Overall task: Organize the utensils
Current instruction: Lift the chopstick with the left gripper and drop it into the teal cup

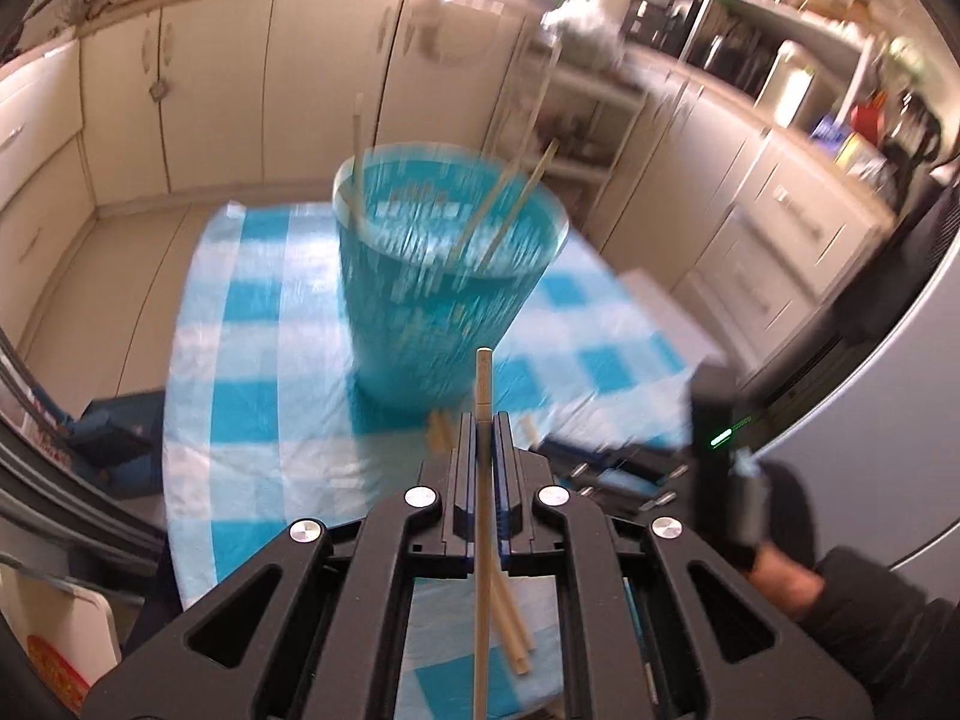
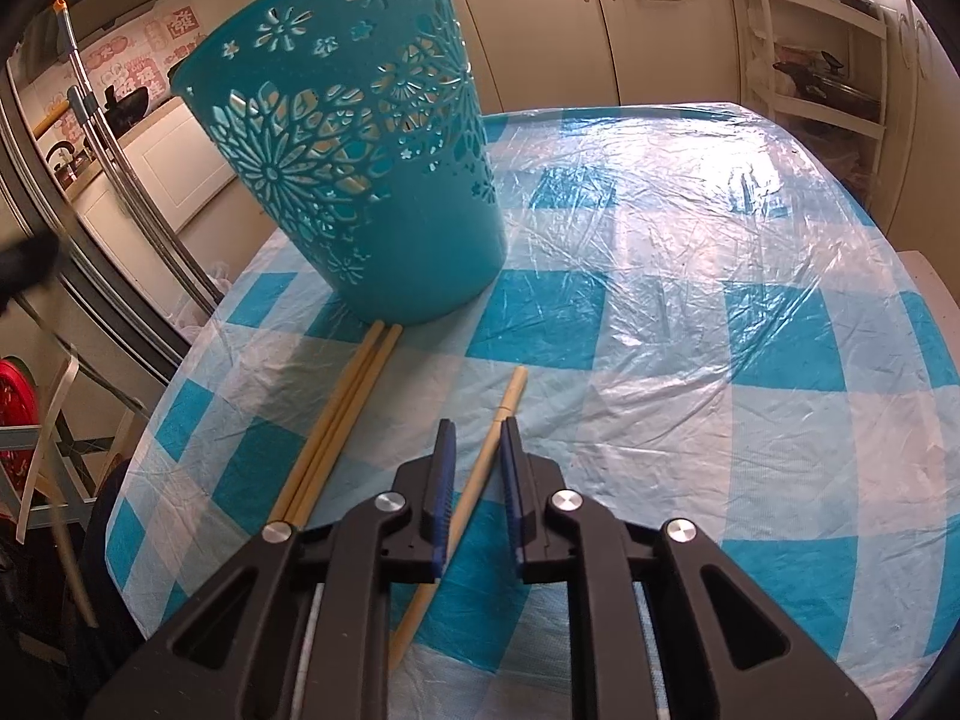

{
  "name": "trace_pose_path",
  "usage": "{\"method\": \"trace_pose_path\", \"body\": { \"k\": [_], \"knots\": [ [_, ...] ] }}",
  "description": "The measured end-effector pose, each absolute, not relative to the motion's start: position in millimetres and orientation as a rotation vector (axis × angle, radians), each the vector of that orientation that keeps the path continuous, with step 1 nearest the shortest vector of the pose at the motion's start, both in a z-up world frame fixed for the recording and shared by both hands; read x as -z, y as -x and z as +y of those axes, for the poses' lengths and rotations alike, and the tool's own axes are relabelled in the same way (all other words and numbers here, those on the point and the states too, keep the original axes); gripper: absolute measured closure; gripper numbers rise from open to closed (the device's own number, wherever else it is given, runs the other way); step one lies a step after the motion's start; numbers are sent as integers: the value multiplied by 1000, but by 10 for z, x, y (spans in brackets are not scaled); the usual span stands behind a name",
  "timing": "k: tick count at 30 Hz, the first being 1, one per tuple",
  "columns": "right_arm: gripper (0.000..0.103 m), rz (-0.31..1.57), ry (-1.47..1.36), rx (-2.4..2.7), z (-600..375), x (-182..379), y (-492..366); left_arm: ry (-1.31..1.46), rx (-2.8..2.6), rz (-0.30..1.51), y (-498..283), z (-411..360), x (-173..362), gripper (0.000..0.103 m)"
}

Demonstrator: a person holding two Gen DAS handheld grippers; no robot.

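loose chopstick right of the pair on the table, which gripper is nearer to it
Right. The right gripper has its open jaws around the loose chopstick. The left gripper is above the table, shut on another chopstick.

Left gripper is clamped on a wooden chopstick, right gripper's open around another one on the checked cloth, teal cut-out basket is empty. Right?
Not quite: the teal cut-out basket already holds several sticks, seen in the left wrist view. The rest holds: left gripper clamps a wooden chopstick, right gripper is open around another.
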State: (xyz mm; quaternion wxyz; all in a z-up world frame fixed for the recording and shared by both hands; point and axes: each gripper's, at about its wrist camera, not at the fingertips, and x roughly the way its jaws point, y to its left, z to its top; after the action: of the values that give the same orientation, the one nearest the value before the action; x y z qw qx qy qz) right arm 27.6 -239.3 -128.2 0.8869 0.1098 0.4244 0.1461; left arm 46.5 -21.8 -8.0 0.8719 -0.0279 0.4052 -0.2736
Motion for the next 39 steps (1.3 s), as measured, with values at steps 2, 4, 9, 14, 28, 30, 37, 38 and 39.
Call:
{"method": "trace_pose_path", "body": {
  "k": [2, 4, 9, 14, 28, 30, 37, 38, 39],
  "knots": [
    [87, 882, -228, -304, -2396, 1281, -276, 77, 584, 798, -449, -223, -92, 97],
    [87, 882, -228, -304, -2395, 1280, -277, 95, 584, 738, -443, -217, -301, 97],
    [86, 881, -229, -312, -2410, 1278, -276, 135, 513, 583, -563, -222, -754, 97],
    [82, 878, -225, -321, -2404, 1275, -274, 179, 454, 474, -745, -259, -1042, 97],
    [77, 870, -222, -331, -2360, 1279, -261, 236, 254, 331, -1447, -416, -1001, 97],
    [77, 870, -225, -333, -2365, 1281, -260, 238, 236, 332, -1520, -428, -917, 97],
    [75, 868, -226, -338, -2363, 1286, -259, 154, 216, 380, -1598, -586, -535, 97],
    [75, 868, -226, -338, -2363, 1286, -259, 139, 212, 388, -1591, -607, -486, 97],
    [75, 868, -226, -338, -2363, 1286, -259, 124, 212, 405, -1578, -621, -412, 97]
  ]
}}
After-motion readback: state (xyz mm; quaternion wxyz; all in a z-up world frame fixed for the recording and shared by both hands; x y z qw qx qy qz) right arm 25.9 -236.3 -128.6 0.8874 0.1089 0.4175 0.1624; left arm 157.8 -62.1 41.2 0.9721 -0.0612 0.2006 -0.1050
